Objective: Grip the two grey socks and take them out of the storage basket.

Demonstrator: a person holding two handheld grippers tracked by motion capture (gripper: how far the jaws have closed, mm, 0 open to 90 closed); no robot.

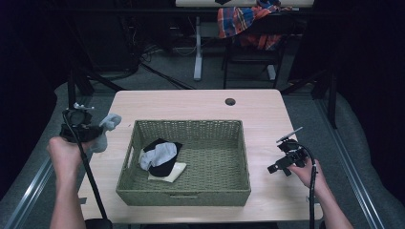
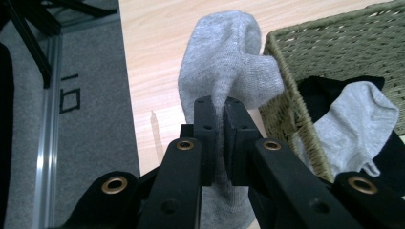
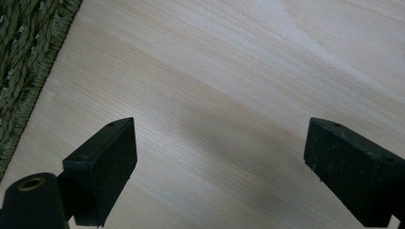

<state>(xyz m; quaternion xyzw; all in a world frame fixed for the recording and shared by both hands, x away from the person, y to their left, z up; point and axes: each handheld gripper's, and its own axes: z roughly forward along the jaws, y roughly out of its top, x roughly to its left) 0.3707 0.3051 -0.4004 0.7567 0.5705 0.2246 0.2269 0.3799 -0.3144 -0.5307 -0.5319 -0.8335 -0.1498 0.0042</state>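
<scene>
My left gripper (image 1: 98, 130) is shut on a grey sock (image 1: 106, 130) and holds it over the table's left side, just left of the woven basket (image 1: 184, 196). In the left gripper view the jaws of that gripper (image 2: 223, 106) pinch the grey sock (image 2: 224, 62), which bunches above them and hangs below. Inside the basket lie a second grey sock (image 1: 158, 154), a black sock (image 1: 165, 166) and a pale yellow one (image 1: 171, 173). My right gripper (image 1: 273, 168) hovers open over bare table to the right of the basket; its jaws (image 3: 219, 157) stand wide apart with nothing between them.
The light wooden table (image 1: 191, 102) has a cable hole (image 1: 230, 101) near its far edge. Beyond it stands a chair with a plaid shirt (image 1: 248, 21) draped over it. Grey floor lies to the left of the table (image 2: 86, 95).
</scene>
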